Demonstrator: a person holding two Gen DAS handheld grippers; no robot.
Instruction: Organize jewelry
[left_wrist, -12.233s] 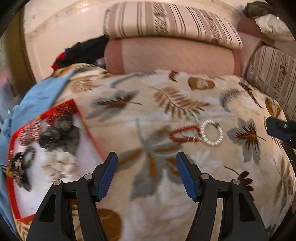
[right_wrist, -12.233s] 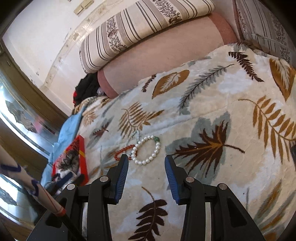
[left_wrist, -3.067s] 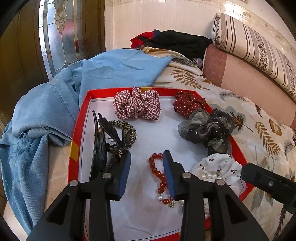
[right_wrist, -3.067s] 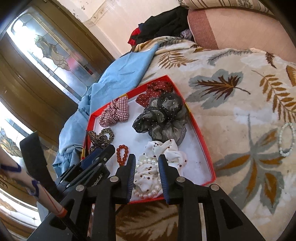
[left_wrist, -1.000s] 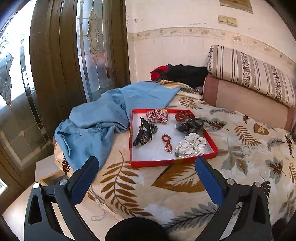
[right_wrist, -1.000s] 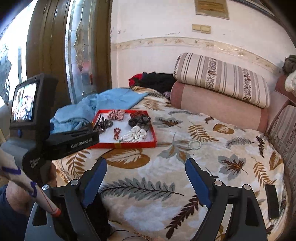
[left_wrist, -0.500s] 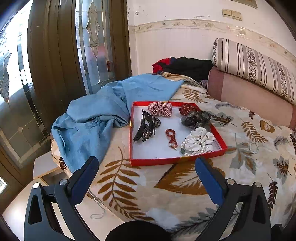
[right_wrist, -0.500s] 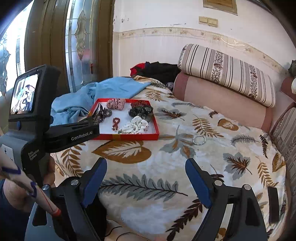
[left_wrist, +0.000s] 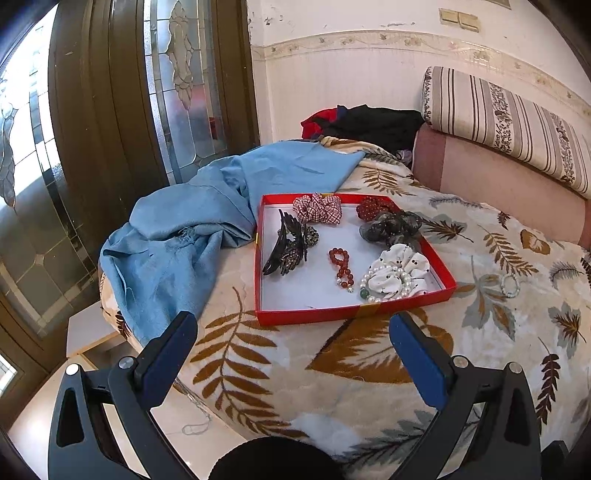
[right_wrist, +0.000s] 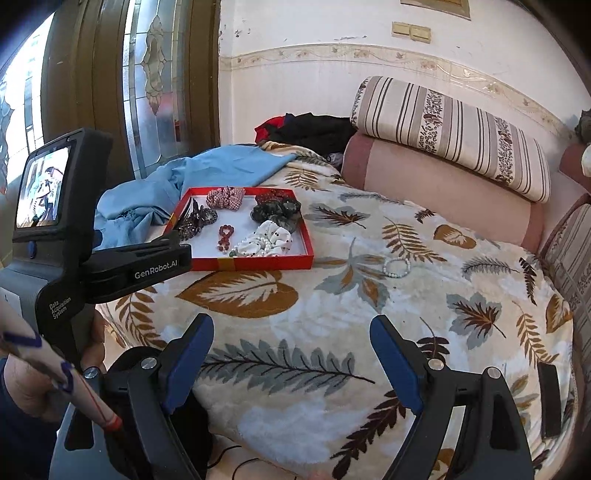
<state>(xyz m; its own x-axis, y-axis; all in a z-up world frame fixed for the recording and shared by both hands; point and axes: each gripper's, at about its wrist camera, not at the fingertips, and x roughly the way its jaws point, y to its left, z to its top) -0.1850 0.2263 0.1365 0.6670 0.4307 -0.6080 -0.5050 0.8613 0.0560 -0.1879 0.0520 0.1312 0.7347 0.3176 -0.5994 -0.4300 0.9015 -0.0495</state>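
Well back from the red tray (left_wrist: 314, 315) on the leaf-print bed (left_wrist: 369, 369), both the left tool (left_wrist: 291, 341) and right tool (right_wrist: 291, 345) gape wide, holding nothing. Inside the tray lie a red bead bracelet (left_wrist: 341, 266) and a pearl bracelet (left_wrist: 384, 286); another pale bracelet (right_wrist: 396, 267) lies on the blanket to the tray's right.

Pearl bracelet (left_wrist: 384, 282): partly lies on the white dotted scrunchie (left_wrist: 400, 269), so its full loop is unreadable. Hair claw (left_wrist: 286, 242): covers the leopard scrunchie (left_wrist: 311, 235) behind it. Pale bead bracelet (right_wrist: 396, 267) on the blanket (right_wrist: 332, 295): too small to make out single beads. Dark clothing pile (left_wrist: 365, 123): items indistinguishable. Left device screen (right_wrist: 43, 186): picture illegible. Striped bolster (left_wrist: 506, 122): cut off at frame edge.
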